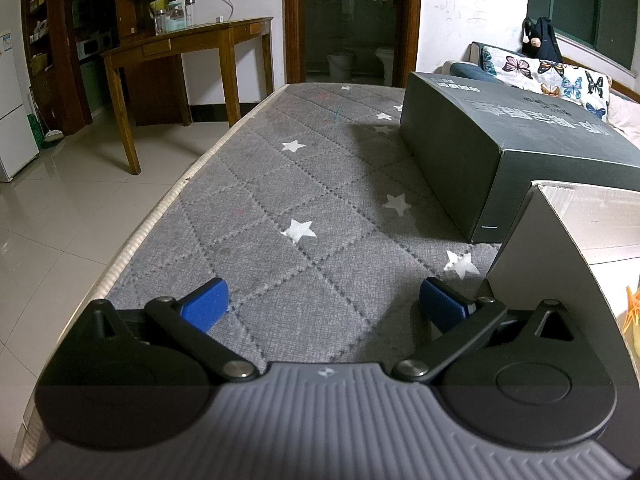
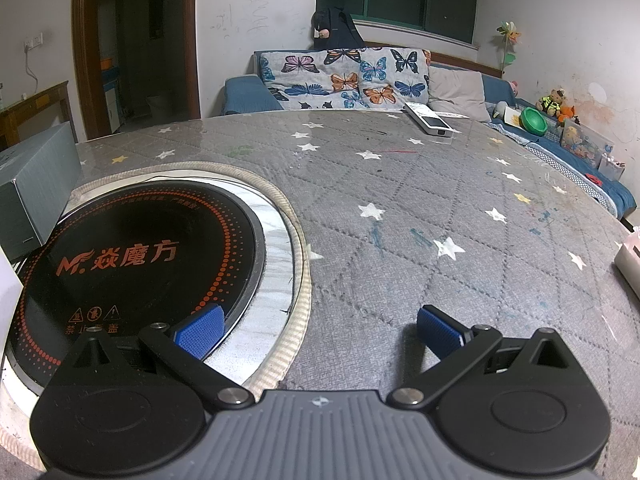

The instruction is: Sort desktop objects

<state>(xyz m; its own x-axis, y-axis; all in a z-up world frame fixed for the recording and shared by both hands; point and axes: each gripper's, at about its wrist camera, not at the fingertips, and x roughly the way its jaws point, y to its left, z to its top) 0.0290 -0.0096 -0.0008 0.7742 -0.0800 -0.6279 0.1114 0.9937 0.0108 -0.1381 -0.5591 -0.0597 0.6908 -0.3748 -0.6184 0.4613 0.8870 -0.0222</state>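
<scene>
My left gripper (image 1: pixel 324 306) hovers open over the grey star-patterned table cover (image 1: pixel 280 184), nothing between its blue pads. A dark grey box (image 1: pixel 500 132) lies ahead to the right, and an open white carton (image 1: pixel 560 248) stands close on the right; a bit of an orange thing (image 1: pixel 632 308) shows at its edge. My right gripper (image 2: pixel 320 330) is open too, above the cover (image 2: pixel 440 208) beside a round black induction cooktop (image 2: pixel 140 260) set in the table. A small white-and-grey box (image 2: pixel 430 122) lies far across.
The table's left edge (image 1: pixel 160 208) drops to a tiled floor with a wooden desk (image 1: pixel 188 44) beyond. A sofa with a butterfly blanket (image 2: pixel 344 76) runs behind the table. Toys and a green bowl (image 2: pixel 534 120) sit far right. A pale box (image 2: pixel 628 264) is at the right edge.
</scene>
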